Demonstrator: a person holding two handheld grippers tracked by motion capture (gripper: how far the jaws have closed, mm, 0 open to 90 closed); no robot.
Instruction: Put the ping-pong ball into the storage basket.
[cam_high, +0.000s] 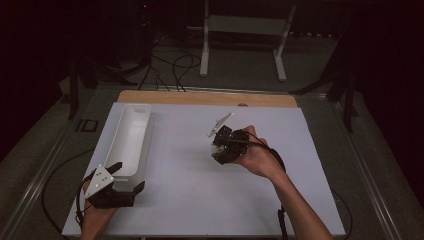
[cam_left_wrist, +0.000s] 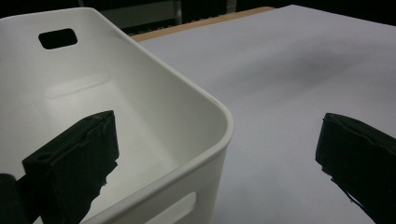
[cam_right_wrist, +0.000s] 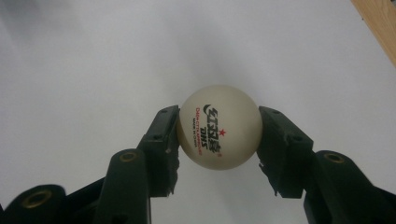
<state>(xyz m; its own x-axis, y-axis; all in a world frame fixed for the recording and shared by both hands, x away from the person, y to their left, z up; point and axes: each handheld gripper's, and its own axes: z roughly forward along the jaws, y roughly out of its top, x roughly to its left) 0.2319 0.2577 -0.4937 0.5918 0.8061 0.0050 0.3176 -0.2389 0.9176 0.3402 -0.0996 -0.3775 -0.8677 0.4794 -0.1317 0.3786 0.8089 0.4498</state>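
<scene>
Right tongs (cam_right_wrist: 218, 128): gripping a small white round plastic table-tennis ball (cam_right_wrist: 218, 127) with black and red print, one jaw pressing each side.
Ball: hanging above the white sheet-covered worktop (cam_right_wrist: 93, 60), mid-table in the high view.
Left tongs (cam_left_wrist: 217, 154): standing wide, straddling the near corner of a long white plastic bin (cam_left_wrist: 140, 93) without pressing it.
Bin: lying along the worktop's left side, well apart from the ball.

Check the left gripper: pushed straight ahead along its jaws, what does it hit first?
Probably the white plastic bin: the left gripper stands open astride its near corner, one jaw over the inside, one over the white tabletop. Depth is unclear.
</scene>
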